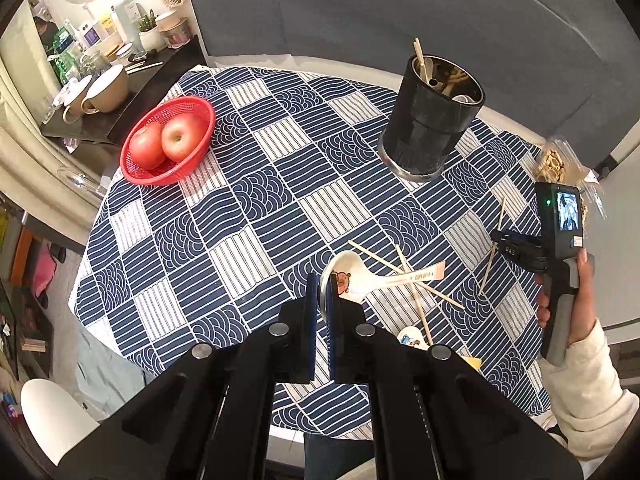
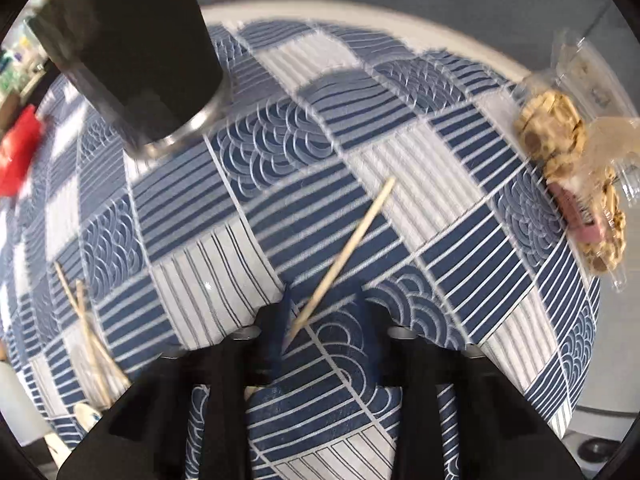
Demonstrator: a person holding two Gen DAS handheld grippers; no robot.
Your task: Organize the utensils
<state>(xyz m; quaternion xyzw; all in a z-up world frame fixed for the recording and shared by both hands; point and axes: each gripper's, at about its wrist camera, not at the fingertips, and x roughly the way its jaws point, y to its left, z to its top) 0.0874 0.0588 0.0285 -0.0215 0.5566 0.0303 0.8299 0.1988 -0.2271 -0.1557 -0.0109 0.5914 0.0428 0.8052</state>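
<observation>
In the left wrist view we count two apples (image 1: pixel 166 142) in one red basket (image 1: pixel 136 168), one black utensil holder (image 1: pixel 432 120) standing upright on the worktop (image 1: pixel 260 184) with several utensils inside, one white bear-print spoon (image 1: pixel 360 278), a second spoon (image 1: pixel 412 338) mostly hidden behind our tool, about four chopsticks (image 1: pixel 416 292) crossed near the spoons, and one lone chopstick (image 1: pixel 493 246) further right. Our left tool (image 1: pixel 322 300) points forward and down, its pads narrow and clamped on the rim of the bear-print spoon's bowl. The right tool's body (image 1: pixel 560 248) is held upright in our right hand (image 1: pixel 560 304) at the worktop's right side. In the right wrist view we count one chopstick (image 2: pixel 344 256), one holder (image 2: pixel 132 52), one bag of snacks (image 2: pixel 572 184), and two or three chopsticks (image 2: pixel 86 332) at lower left. Our right tool (image 2: pixel 326 336) hovers low with its fingers spread wide, the chopstick's near tip lying between them, close to the left finger.
</observation>
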